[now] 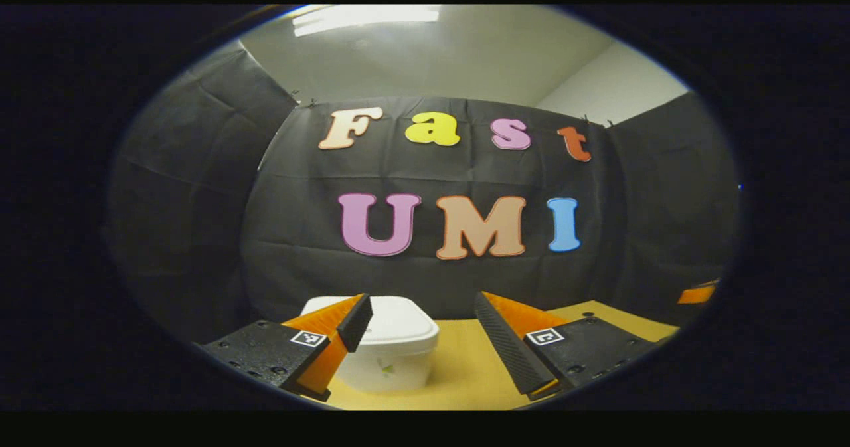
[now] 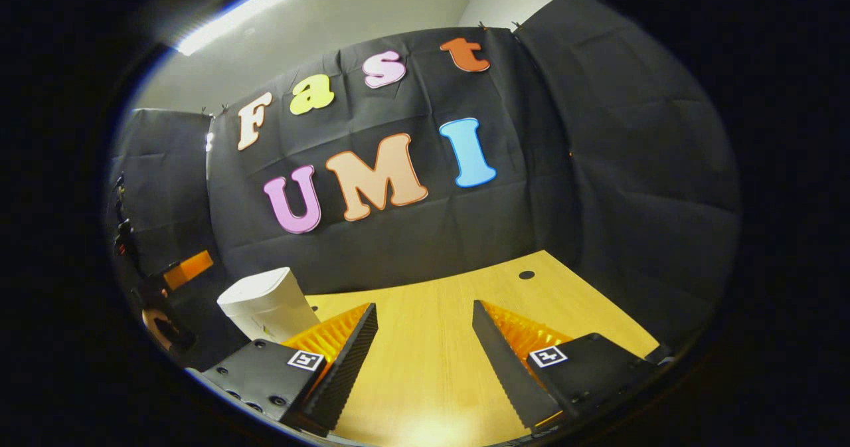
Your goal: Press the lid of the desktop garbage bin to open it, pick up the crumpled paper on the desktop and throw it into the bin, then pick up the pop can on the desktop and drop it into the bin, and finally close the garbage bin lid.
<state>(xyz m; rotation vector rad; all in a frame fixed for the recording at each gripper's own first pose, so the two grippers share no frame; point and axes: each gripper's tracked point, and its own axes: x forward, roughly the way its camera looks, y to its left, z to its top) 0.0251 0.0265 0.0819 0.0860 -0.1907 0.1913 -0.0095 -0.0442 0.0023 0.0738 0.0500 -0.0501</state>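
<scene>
Bin (image 1: 392, 351) lid down, both tongs apart

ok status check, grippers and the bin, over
Left gripper open, empty. Right gripper open, empty, over bare wooden desktop. White plastic garbage bin lid shut, ahead of the left gripper. Nothing blocking it.

No readable text; square coded marker (image 1: 309, 339) on hand-held gripper mount.

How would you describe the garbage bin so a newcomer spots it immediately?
Start at the wooden desktop before the black cloth wall. Near its back edge stands the garbage bin, white and boxy with rounded corners. Its slightly overhanging lid is down, and it is the sole white thing there.
</scene>
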